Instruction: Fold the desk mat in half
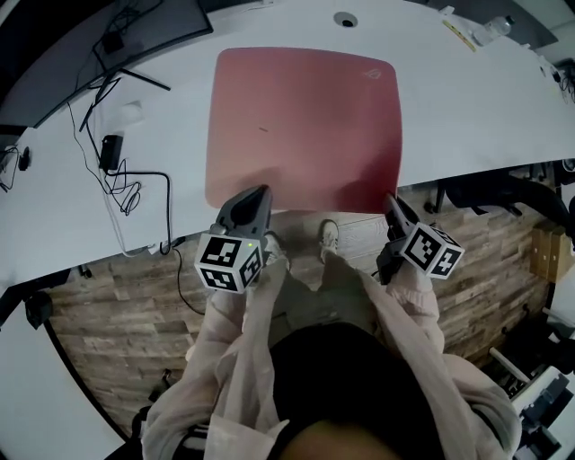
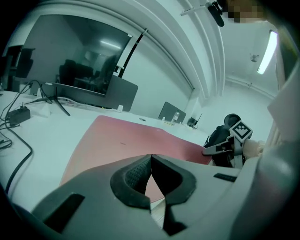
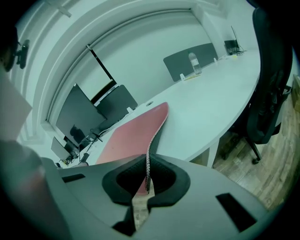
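A pink desk mat [image 1: 305, 126] lies on the white desk [image 1: 467, 117], its near edge along the desk's front. My right gripper [image 1: 392, 201] is at the near right corner and is shut on the desk mat [image 3: 126, 136]. That corner stands up on edge between the right gripper's [image 3: 148, 173] pads. My left gripper [image 1: 259, 192] sits over the near left part of the mat. In the left gripper view the mat [image 2: 122, 136] lies flat beyond the left gripper [image 2: 151, 157]. Its jaws meet at the tips and I see nothing pinched. The right gripper [image 2: 220, 147] shows at that view's right.
A monitor [image 1: 90, 36] and loose black cables [image 1: 117, 171] lie left of the mat. A grommet hole [image 1: 345, 19] is behind it. An office chair [image 3: 272, 93] stands right of the desk and a bottle [image 3: 193, 61] sits far back. Wooden floor runs below the front edge.
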The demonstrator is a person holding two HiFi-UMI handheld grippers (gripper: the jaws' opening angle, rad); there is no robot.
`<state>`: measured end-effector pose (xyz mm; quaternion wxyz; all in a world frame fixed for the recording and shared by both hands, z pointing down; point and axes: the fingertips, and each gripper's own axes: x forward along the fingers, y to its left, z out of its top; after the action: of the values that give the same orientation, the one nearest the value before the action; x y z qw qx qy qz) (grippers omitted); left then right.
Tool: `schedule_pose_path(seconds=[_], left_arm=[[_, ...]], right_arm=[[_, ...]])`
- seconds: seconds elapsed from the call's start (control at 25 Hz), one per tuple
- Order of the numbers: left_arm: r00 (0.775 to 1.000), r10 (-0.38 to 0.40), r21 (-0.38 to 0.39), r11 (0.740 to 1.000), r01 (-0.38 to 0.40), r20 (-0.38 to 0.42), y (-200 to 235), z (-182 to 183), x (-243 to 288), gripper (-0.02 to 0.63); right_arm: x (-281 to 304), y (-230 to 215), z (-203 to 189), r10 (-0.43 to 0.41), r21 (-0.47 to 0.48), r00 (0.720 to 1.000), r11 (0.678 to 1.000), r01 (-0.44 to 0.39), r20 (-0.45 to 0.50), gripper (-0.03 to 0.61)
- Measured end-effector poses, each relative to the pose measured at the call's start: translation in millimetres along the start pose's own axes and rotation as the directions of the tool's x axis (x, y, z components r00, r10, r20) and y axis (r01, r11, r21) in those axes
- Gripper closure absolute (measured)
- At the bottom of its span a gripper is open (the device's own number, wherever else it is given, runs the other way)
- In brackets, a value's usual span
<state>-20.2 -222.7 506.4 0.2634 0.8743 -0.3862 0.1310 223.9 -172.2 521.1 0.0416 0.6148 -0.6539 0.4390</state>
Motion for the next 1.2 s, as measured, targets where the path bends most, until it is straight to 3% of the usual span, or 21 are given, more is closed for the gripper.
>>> schedule_pose_path(seconds=[0.36, 0.64, 1.2], left_arm=[[0.998, -0.069, 0.043, 0.997, 0.069, 0.002, 12, 4, -13, 0.588], [0.998, -0.062, 0.041, 0.997, 0.061, 0.013, 30, 2, -36, 0.588], [0.998, 0.011, -0.008, 1.0, -0.011, 0.07, 59, -2, -73, 0.588]], right_arm=[[-4, 60, 18, 0.054, -0.039, 0.994, 0.998, -0.05, 0.1, 0.545], [5, 106, 18, 0.106, -0.094, 0.987, 0.991, -0.095, 0.124, 0.545], [31, 188, 4, 0.224, -0.274, 0.973, 0.94, -0.203, 0.047, 0.545]])
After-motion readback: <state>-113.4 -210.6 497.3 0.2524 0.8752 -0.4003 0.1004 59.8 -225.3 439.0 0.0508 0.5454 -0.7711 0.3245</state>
